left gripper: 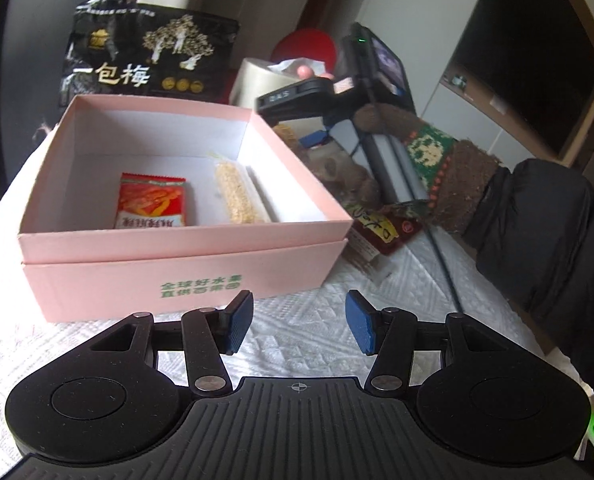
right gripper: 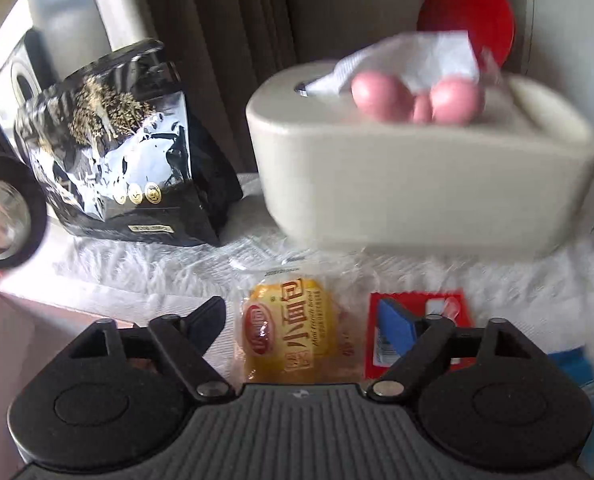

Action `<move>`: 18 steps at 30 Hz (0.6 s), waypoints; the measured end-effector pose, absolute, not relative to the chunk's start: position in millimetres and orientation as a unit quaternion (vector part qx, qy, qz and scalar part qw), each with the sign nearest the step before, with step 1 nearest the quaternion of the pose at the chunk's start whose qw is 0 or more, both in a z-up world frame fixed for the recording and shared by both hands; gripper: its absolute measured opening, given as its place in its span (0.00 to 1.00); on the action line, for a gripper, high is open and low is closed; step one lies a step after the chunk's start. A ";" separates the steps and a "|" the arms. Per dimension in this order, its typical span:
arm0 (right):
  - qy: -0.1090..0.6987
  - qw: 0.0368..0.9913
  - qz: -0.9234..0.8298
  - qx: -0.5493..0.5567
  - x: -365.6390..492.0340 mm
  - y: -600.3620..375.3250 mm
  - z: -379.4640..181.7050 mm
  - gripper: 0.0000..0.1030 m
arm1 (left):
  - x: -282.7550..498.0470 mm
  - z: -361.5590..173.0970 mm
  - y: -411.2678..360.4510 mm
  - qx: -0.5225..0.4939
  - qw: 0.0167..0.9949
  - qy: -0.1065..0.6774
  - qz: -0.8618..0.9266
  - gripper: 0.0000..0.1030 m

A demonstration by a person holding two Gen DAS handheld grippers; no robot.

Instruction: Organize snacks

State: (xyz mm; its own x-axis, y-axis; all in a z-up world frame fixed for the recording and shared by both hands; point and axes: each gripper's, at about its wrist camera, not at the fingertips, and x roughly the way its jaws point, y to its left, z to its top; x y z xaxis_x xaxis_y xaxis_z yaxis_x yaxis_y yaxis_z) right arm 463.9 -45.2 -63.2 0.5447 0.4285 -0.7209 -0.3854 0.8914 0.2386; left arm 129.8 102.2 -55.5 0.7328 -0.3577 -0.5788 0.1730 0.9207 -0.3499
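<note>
A pink box (left gripper: 185,268) stands open on the white cloth. Inside lie a red snack packet (left gripper: 151,206) and a clear-wrapped grain bar (left gripper: 237,196). My left gripper (left gripper: 299,326) is open and empty, just in front of the box's near wall. My right gripper (right gripper: 305,324) is open, its jaws on either side of a yellow bread packet (right gripper: 293,332) lying on the cloth. A red packet (right gripper: 429,320) lies under its right finger. The right gripper's body (left gripper: 321,96) shows in the left wrist view behind the box, held by a gloved hand.
A black plum bag (left gripper: 145,56) stands behind the box; it also shows in the right wrist view (right gripper: 125,152). A beige tissue box (right gripper: 417,168) sits behind the bread packet. A brown snack packet (left gripper: 381,232) lies right of the pink box. A red round object (right gripper: 469,12) is at the back.
</note>
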 end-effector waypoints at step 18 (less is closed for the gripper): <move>0.433 0.830 0.339 0.093 290.3 -152.8 -10.2 0.49 | 114.9 -38.1 93.4 -0.148 0.927 0.315 -0.138 0.54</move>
